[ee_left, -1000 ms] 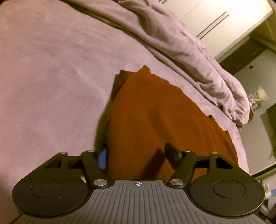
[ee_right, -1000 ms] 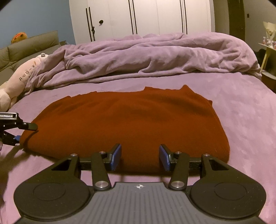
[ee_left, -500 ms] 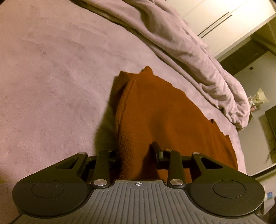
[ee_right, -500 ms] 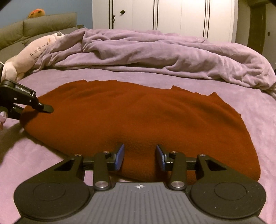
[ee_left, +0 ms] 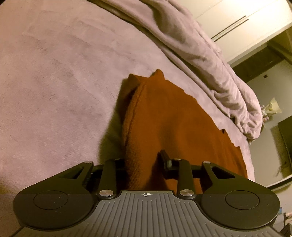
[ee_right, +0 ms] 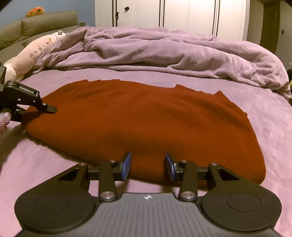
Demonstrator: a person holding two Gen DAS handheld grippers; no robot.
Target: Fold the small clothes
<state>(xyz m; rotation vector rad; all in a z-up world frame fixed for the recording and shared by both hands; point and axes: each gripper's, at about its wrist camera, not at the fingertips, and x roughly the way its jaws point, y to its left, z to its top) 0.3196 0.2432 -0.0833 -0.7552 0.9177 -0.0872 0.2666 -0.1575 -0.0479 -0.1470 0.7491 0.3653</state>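
The rust-red garment (ee_right: 146, 127) lies folded and flat on the purple bed sheet (ee_right: 264, 127), spread wide across the middle of the right wrist view, with its near edge running along the bottom from about 8 o'clock to 4 o'clock. The left gripper (ee_left: 144, 162) sits at the garment's end edge, at 9 o'clock in the right wrist view. Its jaws have just been closing and now pinch the thick folded edge: one finger lies on top of the cloth, the other is hidden beneath it, and the cloth bunches up between them. In its own view the garment runs away from the gripper toward 12 o'clock and 3 o'clock.

The right gripper (ee_right: 148, 165) is at the garment's near long edge, at 6 o'clock. Its blue pads (ee_right: 126, 165) stand apart either side of a strip of the hem, with the cloth between them; whether they press it I cannot tell.

Beyond the garment, at 12 o'clock, a rumpled lilac blanket (ee_right: 164, 52) lies across the bed. A pale plush toy (ee_right: 31, 52) rests at 10 o'clock, with a white wardrobe (ee_right: 182, 14) behind
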